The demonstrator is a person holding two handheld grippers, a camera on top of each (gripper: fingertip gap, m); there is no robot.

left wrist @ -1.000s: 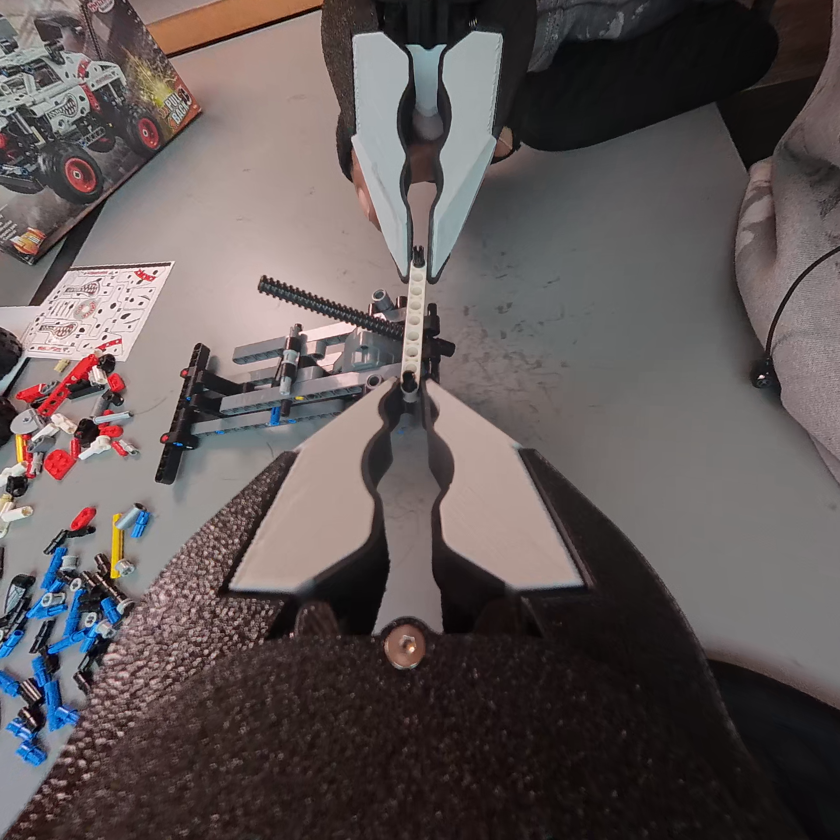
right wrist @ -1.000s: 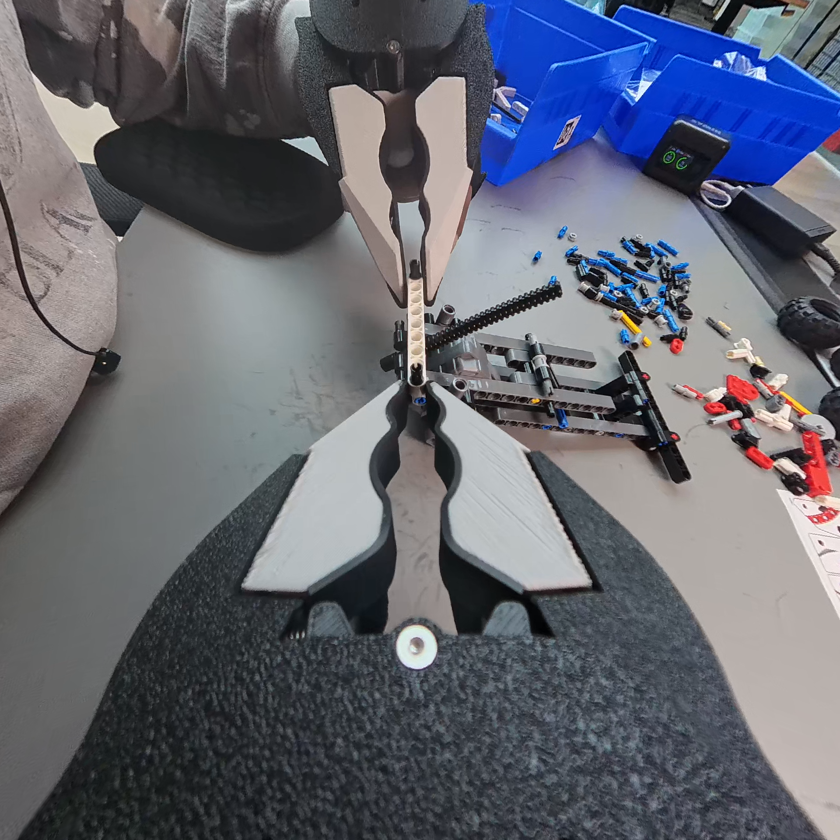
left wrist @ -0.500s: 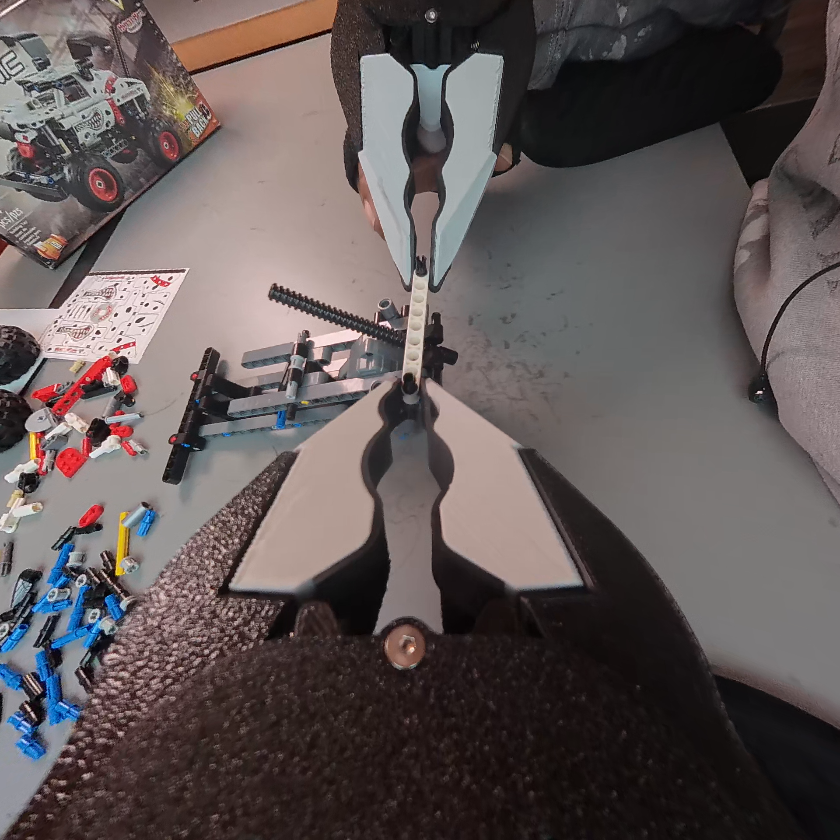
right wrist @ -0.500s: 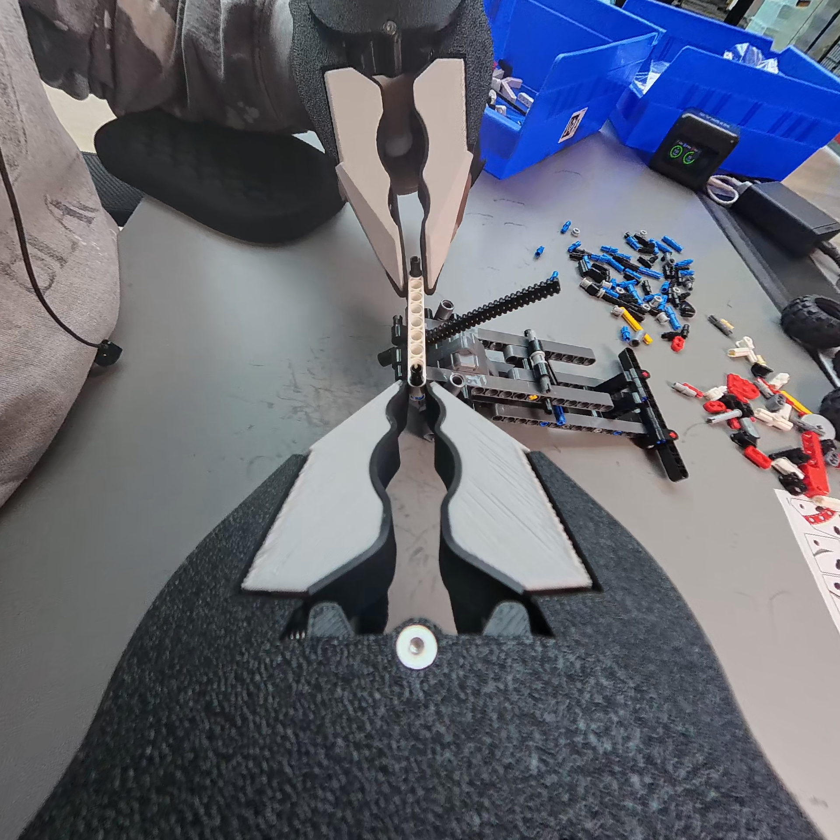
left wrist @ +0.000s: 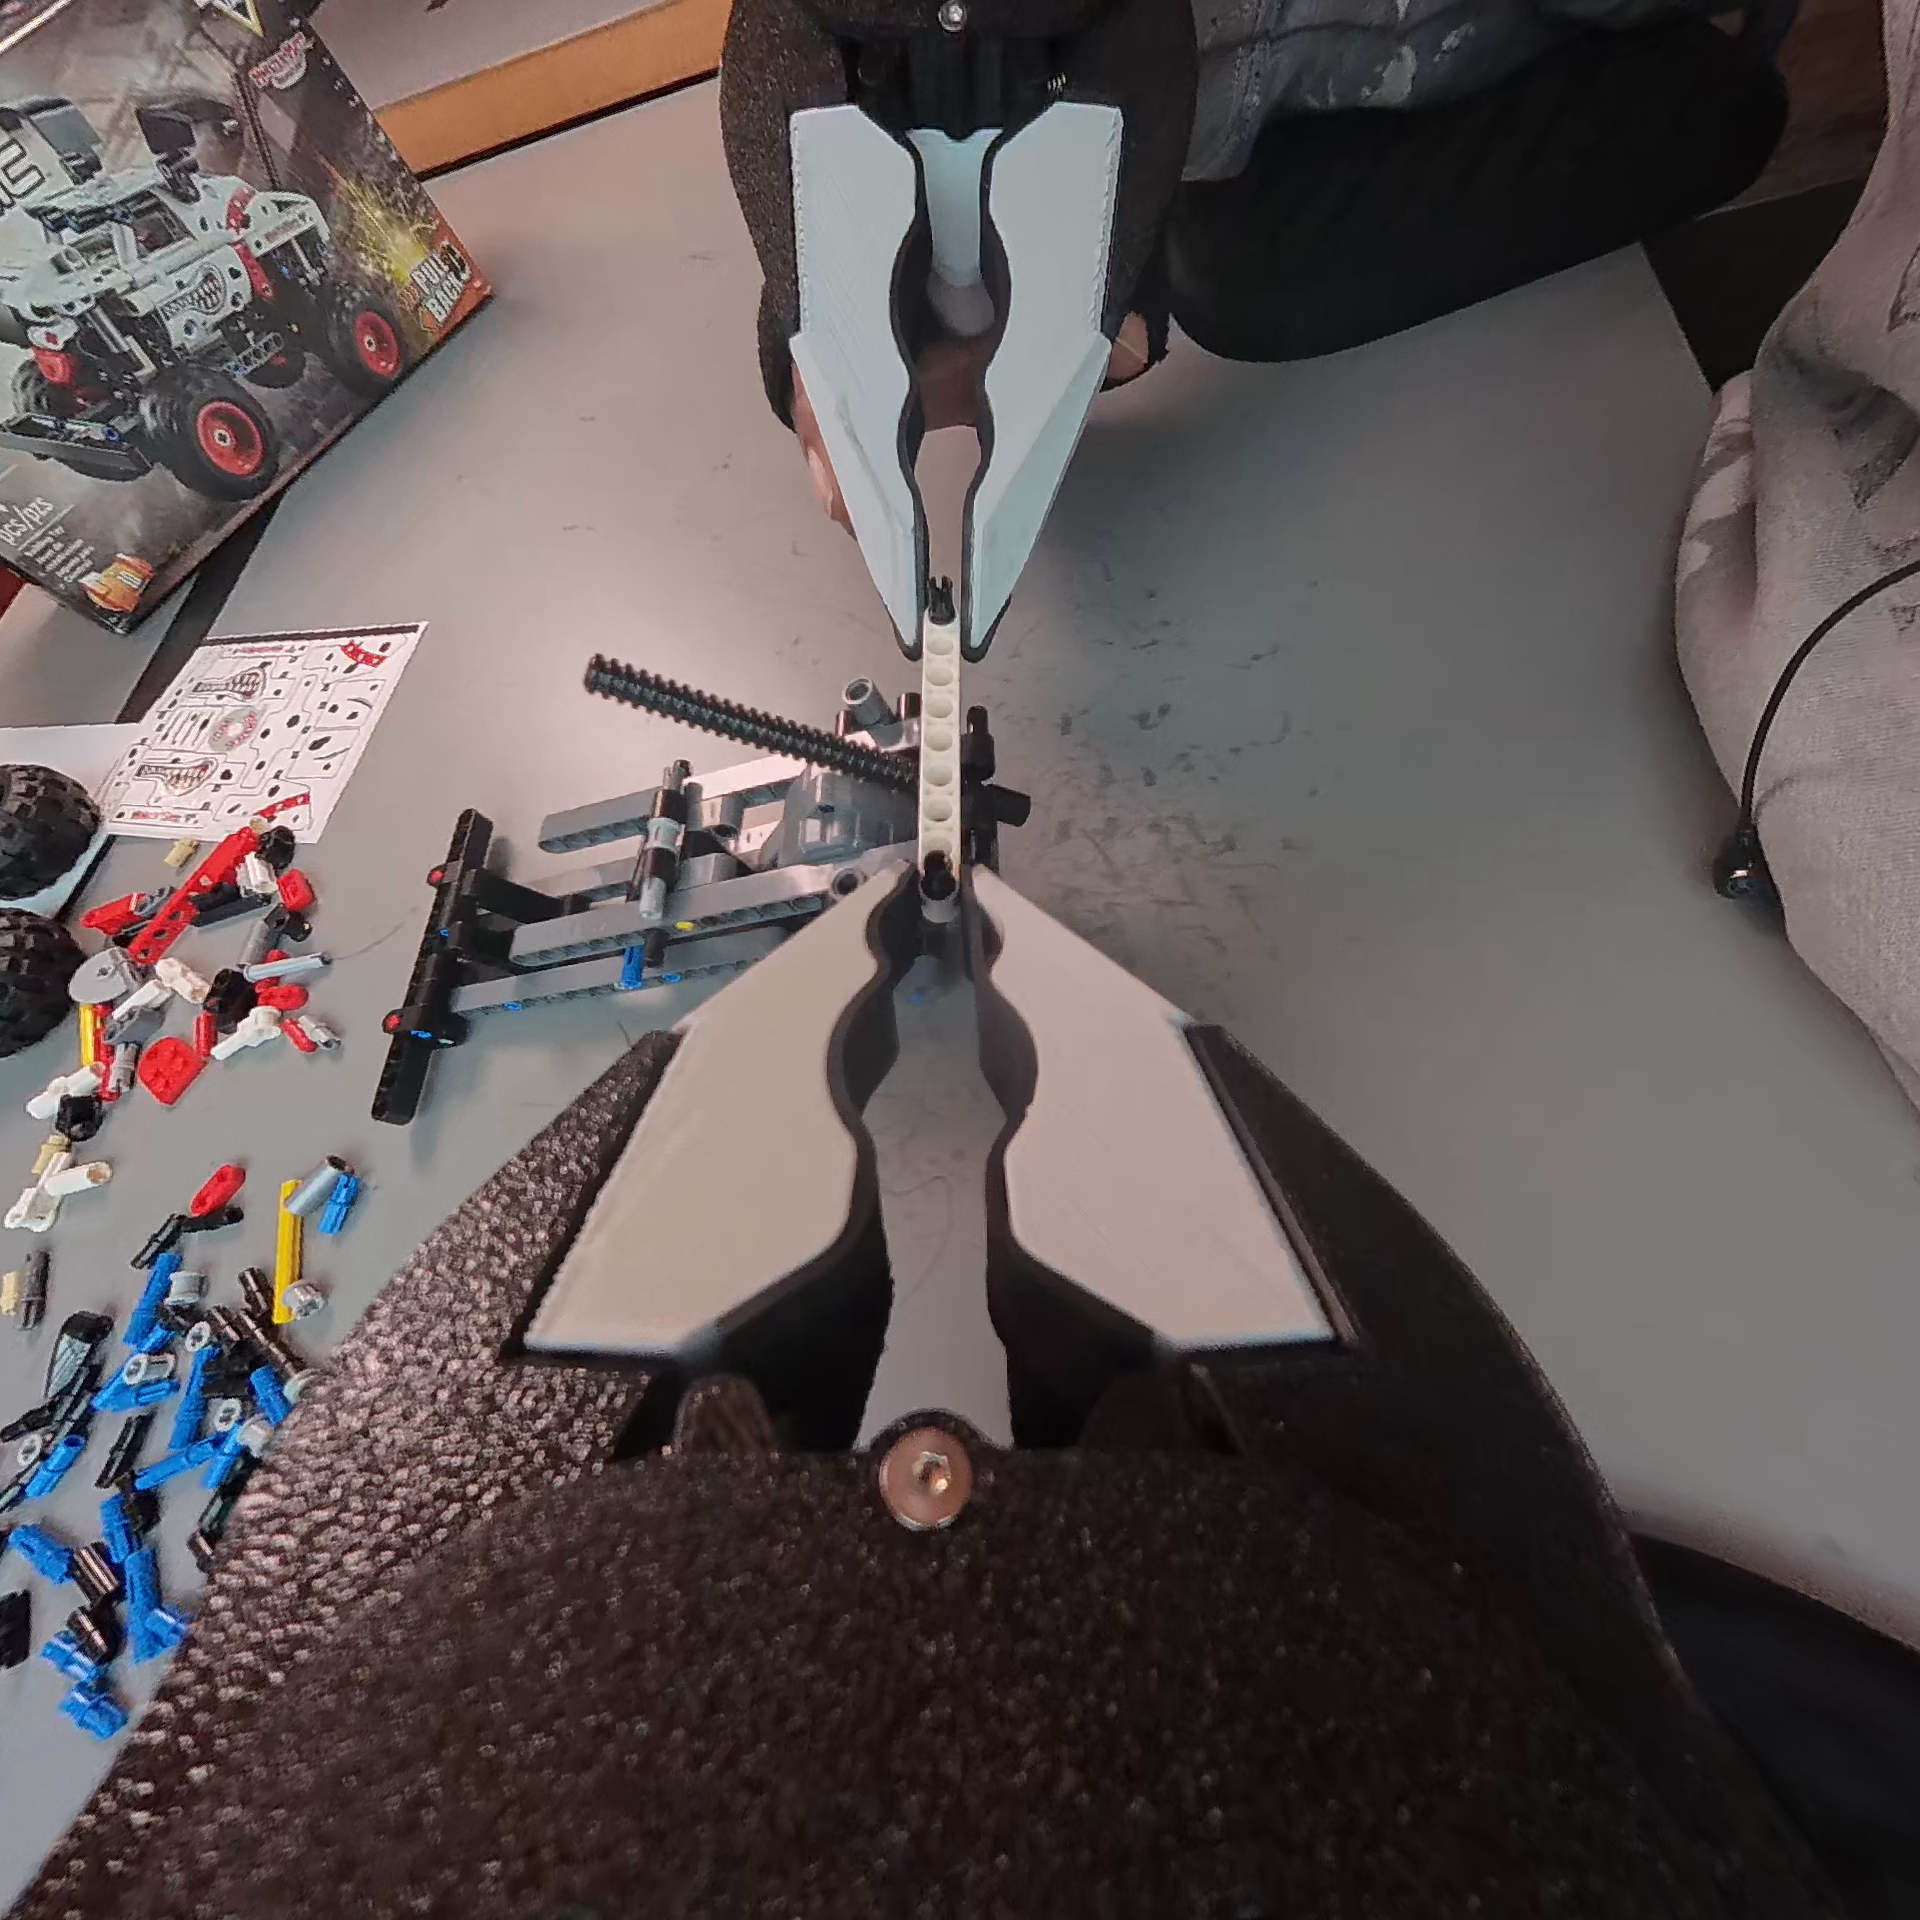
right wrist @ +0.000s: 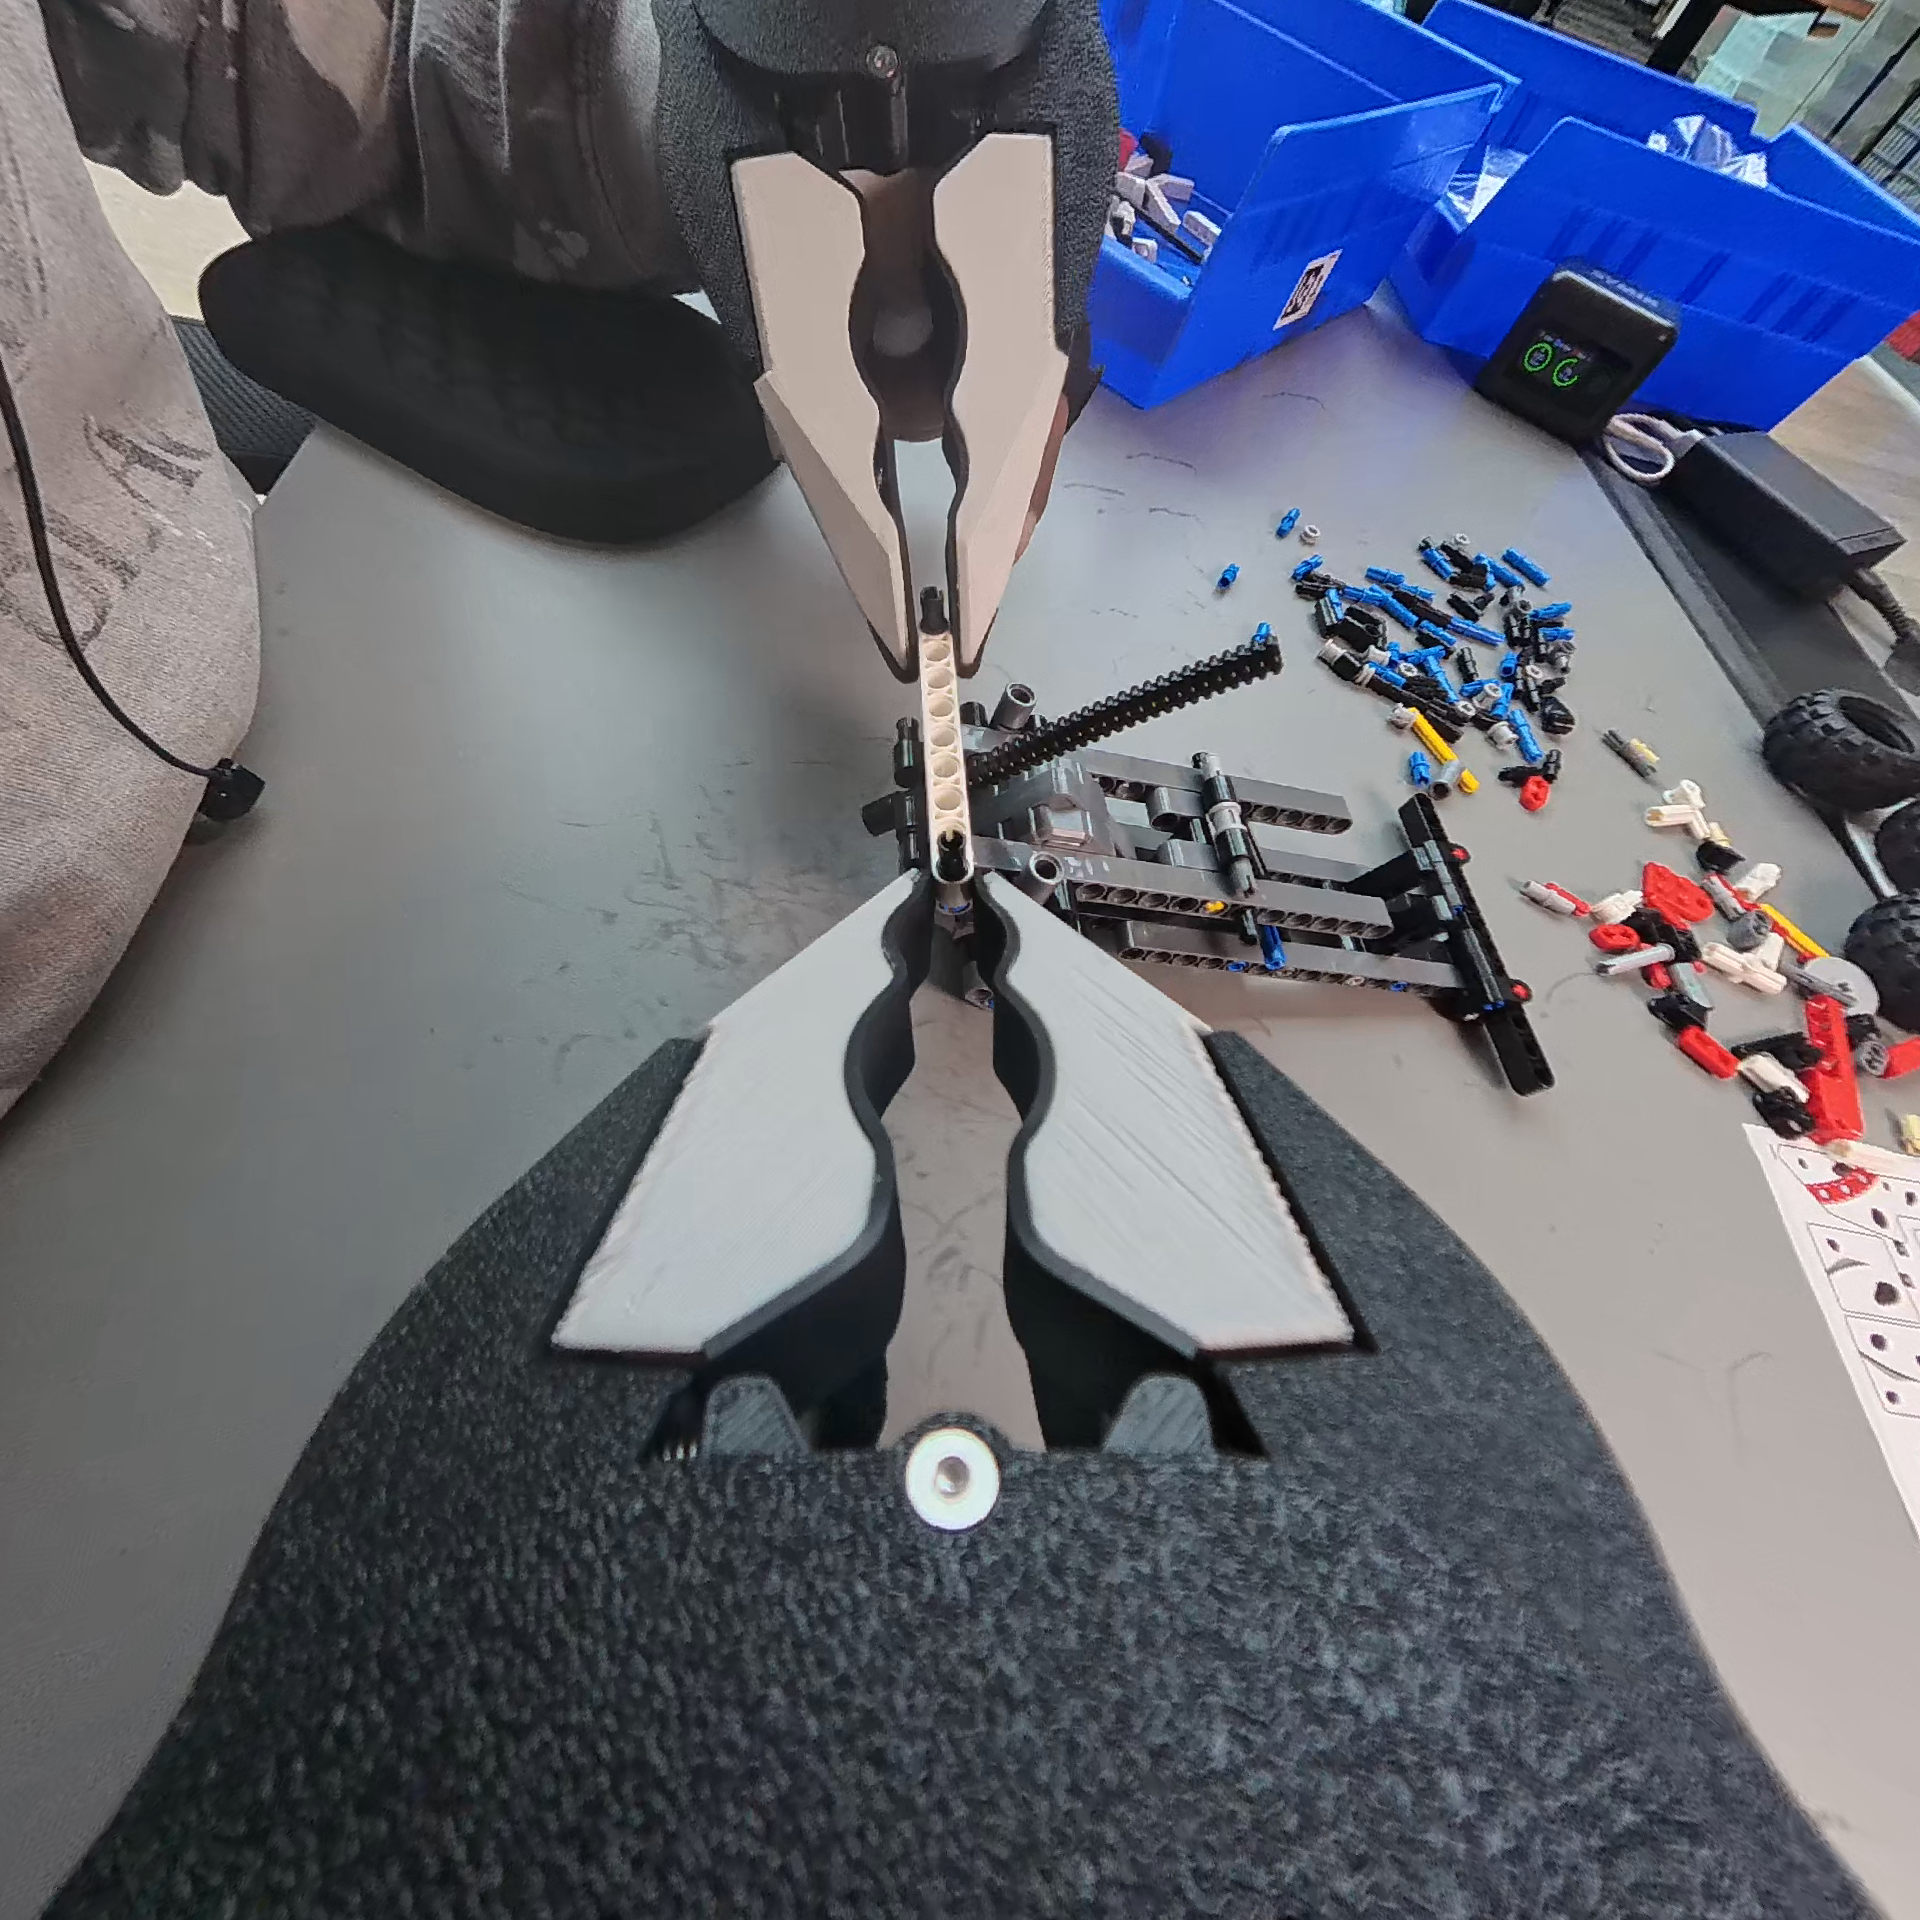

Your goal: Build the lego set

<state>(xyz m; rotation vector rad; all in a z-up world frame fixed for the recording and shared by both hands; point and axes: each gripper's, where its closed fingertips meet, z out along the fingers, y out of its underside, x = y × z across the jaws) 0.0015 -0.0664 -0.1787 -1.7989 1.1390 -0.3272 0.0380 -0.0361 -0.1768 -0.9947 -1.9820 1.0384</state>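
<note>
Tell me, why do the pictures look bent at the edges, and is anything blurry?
Left wrist view: wide-angle bending curves the table; the near left claw looks soft, and the loose bricks smear slightly. Right wrist view: blue bins lean outward; the white beam stays sharp.

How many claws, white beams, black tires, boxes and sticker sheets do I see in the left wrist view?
Claws: 2, left claw and right claw
White beam: 1
Black tires: 2
Box: 1
Sticker sheet: 1
Total: 7
</note>
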